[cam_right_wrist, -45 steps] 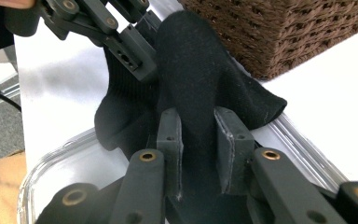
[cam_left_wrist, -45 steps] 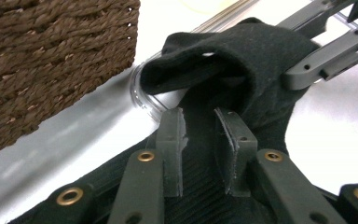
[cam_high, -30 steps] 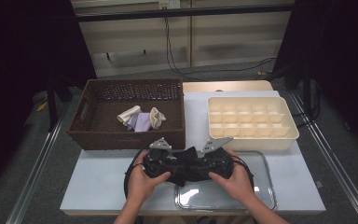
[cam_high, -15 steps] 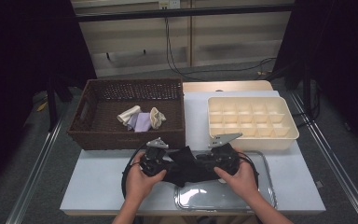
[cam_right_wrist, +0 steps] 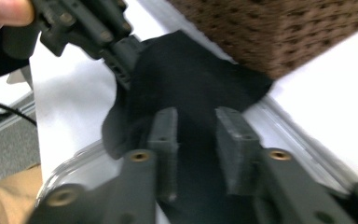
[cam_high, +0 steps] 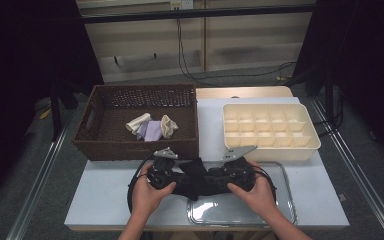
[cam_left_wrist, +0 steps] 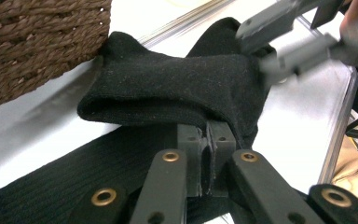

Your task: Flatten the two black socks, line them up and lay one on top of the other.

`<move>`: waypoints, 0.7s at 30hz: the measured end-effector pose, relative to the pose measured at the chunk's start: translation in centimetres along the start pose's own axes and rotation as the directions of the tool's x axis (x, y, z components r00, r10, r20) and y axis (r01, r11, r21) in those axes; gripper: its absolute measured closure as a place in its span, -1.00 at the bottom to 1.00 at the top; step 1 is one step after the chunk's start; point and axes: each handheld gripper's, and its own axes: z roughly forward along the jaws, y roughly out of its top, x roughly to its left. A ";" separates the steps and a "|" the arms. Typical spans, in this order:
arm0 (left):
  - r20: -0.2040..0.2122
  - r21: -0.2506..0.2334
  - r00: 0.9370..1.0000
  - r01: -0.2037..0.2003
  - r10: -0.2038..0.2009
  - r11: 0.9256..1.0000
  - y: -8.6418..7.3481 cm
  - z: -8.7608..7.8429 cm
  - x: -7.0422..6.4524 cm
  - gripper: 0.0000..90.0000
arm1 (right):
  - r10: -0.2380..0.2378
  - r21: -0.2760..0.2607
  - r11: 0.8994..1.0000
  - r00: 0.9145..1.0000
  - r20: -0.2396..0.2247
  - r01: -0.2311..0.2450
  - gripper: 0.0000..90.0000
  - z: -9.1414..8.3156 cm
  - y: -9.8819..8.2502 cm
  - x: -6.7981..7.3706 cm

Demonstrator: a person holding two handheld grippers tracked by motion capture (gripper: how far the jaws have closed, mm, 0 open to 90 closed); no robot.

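From the high view, a black sock (cam_high: 196, 181) lies stretched between the left gripper (cam_high: 172, 176) and the right gripper (cam_high: 215, 181), its long axis running parallel to the front wall of the wicker basket (cam_high: 100, 145), just in front of that wall and over the near edge of a clear tray (cam_high: 285, 200). A folded tip of the sock points up toward the basket. Bare white table (cam_high: 95, 200) lies open to the left; the cream divided box (cam_high: 310, 145) stands right of the basket, well clear.

In the left gripper view, the jaws are clenched on a fold of the sock (cam_left_wrist: 177, 93), and the basket (cam_left_wrist: 37, 37) almost touches the sock's far corner.

In the right gripper view, the jaws have just been opening, standing apart with the sock (cam_right_wrist: 191, 84) running between them; the pads (cam_right_wrist: 165, 135) do not press it
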 end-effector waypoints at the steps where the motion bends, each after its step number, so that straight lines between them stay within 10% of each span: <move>1: 0.000 -0.002 1.000 -0.002 0.002 1.000 0.0 0.1 0.0 0.93 | -0.017 0.016 1.000 1.000 0.004 0.017 0.55 0.3 0.0 0.2; 21: 0.034 -0.003 0.997 0.063 -0.063 0.998 -0.4 -1.9 0.9 0.93 | 0.141 -0.054 0.988 0.990 -0.013 -0.142 0.94 -2.7 -0.6 -3.0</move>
